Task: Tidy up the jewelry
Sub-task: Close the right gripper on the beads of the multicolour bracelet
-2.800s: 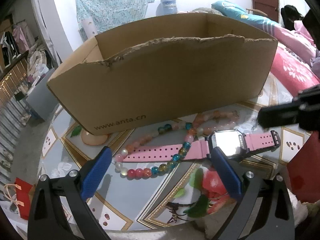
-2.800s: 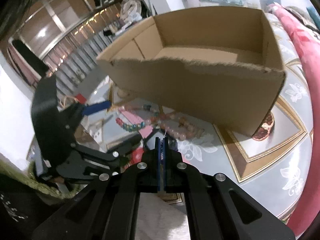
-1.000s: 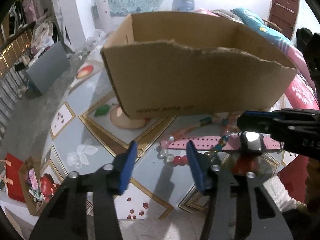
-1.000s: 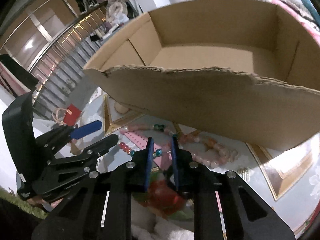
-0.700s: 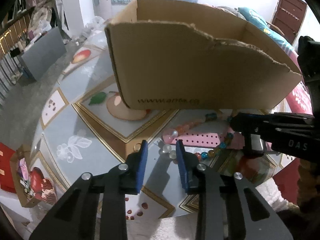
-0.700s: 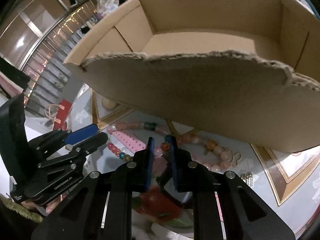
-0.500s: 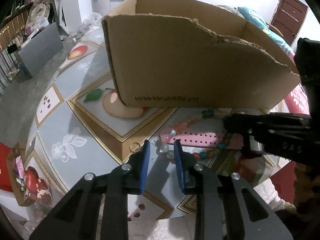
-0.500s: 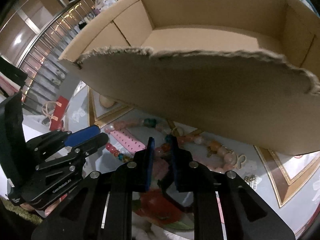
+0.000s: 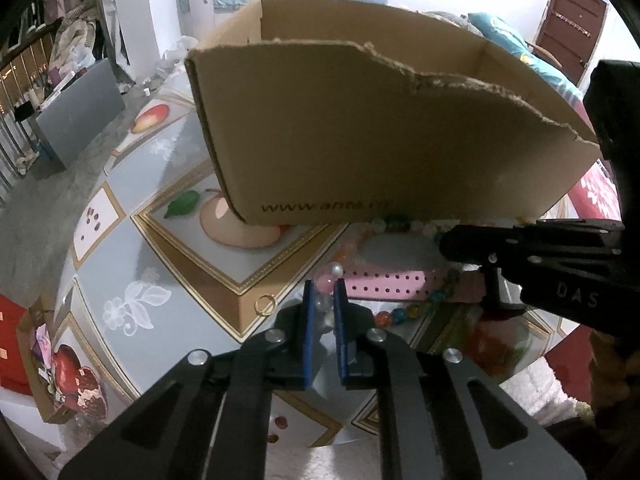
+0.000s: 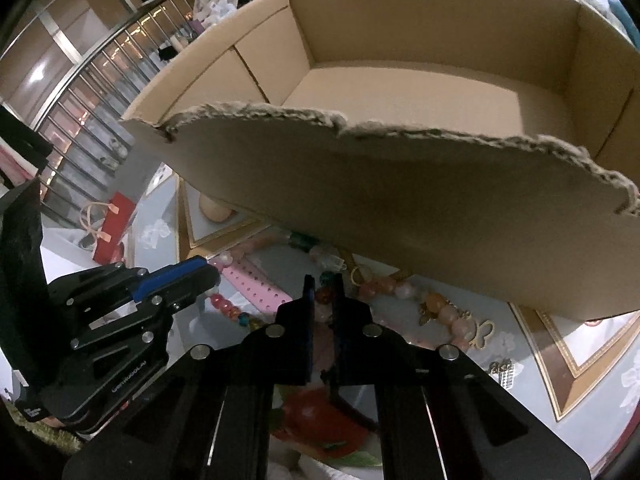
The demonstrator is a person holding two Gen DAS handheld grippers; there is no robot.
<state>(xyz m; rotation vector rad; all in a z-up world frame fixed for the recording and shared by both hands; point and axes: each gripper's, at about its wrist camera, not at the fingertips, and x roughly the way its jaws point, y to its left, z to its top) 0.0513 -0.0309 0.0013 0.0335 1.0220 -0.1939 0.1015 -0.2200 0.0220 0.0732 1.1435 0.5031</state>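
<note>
Bead bracelet (image 9: 404, 312): light, limp, slippery; best taken across single beads
Left tongs (image 9: 321, 292): narrowed on its pale beads
Right tongs (image 10: 322, 286): narrow, apparently pinching beads over the pink watch (image 9: 384, 285)

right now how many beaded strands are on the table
2, perhaps more behind the tools. The multicolour bead bracelet loops over the pink watch strap, with the left tool at its end. The peach bead bracelet lies by the cardboard box.

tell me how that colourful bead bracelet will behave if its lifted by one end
The bead bracelet is separate round beads on a string, so it will probably hang limp and swing. It lies across the pink watch strap, so it may drag that. The glossy beads could slip between the left gripper fingers.
</note>
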